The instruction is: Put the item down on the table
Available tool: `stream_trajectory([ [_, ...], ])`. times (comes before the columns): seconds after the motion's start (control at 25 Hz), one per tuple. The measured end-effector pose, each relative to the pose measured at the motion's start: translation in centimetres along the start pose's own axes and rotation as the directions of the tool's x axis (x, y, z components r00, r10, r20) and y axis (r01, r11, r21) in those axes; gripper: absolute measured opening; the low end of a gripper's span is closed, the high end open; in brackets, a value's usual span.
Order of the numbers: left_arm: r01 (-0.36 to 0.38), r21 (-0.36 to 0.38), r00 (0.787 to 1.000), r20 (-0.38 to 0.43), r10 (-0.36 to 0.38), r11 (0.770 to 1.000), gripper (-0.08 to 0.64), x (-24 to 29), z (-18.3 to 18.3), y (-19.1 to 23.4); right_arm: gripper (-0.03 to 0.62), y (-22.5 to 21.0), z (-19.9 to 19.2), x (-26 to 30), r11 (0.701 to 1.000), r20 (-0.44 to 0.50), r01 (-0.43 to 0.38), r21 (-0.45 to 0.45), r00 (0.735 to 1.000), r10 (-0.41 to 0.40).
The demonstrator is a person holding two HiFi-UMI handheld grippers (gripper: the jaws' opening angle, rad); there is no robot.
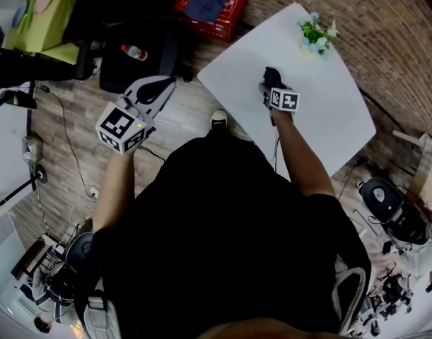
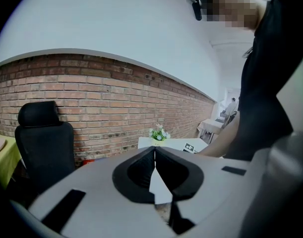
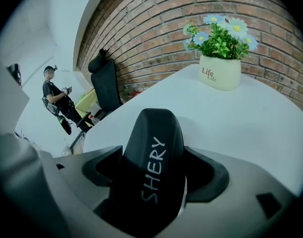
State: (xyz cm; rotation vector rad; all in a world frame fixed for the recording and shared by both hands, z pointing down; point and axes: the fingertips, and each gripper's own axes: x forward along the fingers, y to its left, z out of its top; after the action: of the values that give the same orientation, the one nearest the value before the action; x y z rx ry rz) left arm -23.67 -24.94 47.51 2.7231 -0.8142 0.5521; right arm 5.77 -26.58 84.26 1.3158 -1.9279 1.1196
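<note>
my right gripper (image 1: 272, 85) (image 3: 153, 175) has its fingers (image 3: 208, 175) clamped on a black item (image 3: 152, 155) (image 1: 271, 76), a rounded dark piece with "shery" written on it in white. it stands between the 2 pads and pokes out past them toward 12 o'clock. in the head view the black item sits over the white desk (image 1: 329, 97), near the desk's middle; whether it touches the top i cannot tell. a flower pot (image 1: 316, 35) (image 3: 219, 71) with blue and white blooms stands on the desk at 1 o'clock from my right gripper, well apart from it, near the far edge.

my left gripper (image 1: 159, 90) (image 2: 154, 170) is off the desk at 9 o'clock from the right one, over the wooden floor (image 1: 81, 111). its fingers (image 2: 136, 175) are pressed together with nothing between them. beyond them runs a brick wall (image 2: 106, 98), with a black office chair (image 2: 44, 143) at 9 o'clock. in the head view a red box (image 1: 210, 6) lies on the floor at 11 o'clock from the desk.
</note>
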Motion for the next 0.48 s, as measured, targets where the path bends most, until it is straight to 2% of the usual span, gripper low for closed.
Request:
stream_trajectory([
  [0.48, 0.006, 0.014, 1.000, 0.005, -0.006, 1.000, 0.011, 0.0, 0.0, -1.3, 0.383, -0.4, 0.1, -1.0, 0.999, 0.038, -0.006, 0.043, 0.999, 0.004],
])
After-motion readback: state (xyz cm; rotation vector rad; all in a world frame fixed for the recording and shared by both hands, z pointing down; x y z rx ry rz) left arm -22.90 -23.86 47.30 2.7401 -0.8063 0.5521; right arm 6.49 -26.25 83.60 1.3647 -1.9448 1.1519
